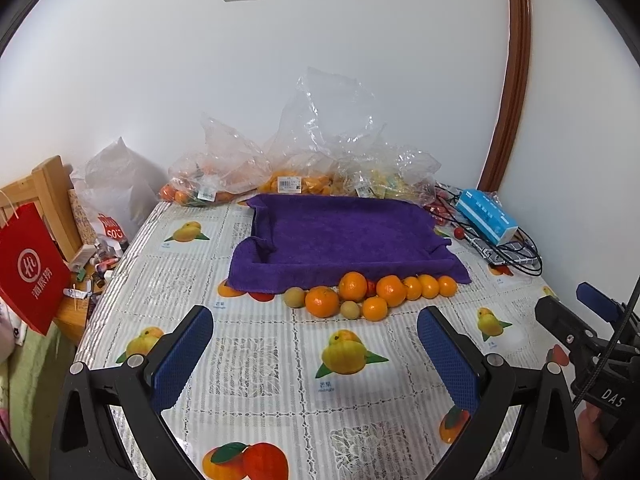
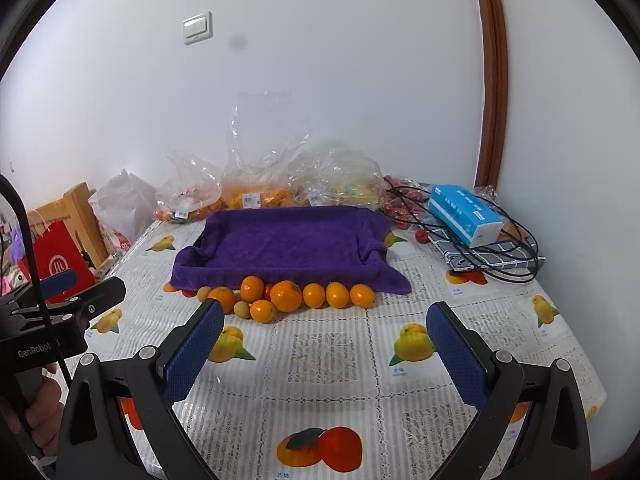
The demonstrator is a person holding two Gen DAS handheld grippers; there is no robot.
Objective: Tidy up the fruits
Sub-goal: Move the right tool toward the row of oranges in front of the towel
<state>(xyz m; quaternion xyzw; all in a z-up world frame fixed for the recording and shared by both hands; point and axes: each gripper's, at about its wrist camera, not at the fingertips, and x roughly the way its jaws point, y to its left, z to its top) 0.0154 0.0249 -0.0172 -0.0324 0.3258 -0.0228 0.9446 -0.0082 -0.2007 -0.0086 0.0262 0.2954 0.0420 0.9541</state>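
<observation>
- Left gripper (image 1: pixel 314 354): black frame, blue textured pads, jaws spread wide, nothing between them. Hovers over the near part of the table, pointed at the fruit row.
- Right gripper (image 2: pixel 326 354): same build, jaws also spread wide and empty, over the near table just right of the left one. Its blue-tipped finger also shows at the right edge of the left wrist view (image 1: pixel 596 300).
- Table with a white lace-pattern plastic cloth printed with mango and orange pictures (image 1: pixel 256 344).
- Purple terry towel draped over a shallow rectangular tray (image 1: pixel 344 240), mid-table; the hollow inside holds no fruit.
- Loose round orange citrus fruits (image 1: pixel 390 290) sit in a tight cluster on the cloth, touching the towel's near edge. Eight or so oranges of mixed size, largest toward the left-centre of the row.
- Two small dull tan-green round fruits (image 1: pixel 295 297) at the left end of the cluster, touching the oranges.
- One small red fruit is partly hidden between the oranges; type unclear.
- Clear crumpled plastic bags of orange and yellow fruit with price labels (image 1: pixel 288 180) line the wall behind the towel.
- Blue and white tissue box (image 2: pixel 464 214) at far right, resting on a grey checked cloth with black cables looped around it.
- Small red fruits (image 2: pixel 402 212) lie beside the cables, near the tissue box.
- Red paper bag with a white round logo (image 1: pixel 32 272) off the table's left edge, by a wooden frame.
</observation>
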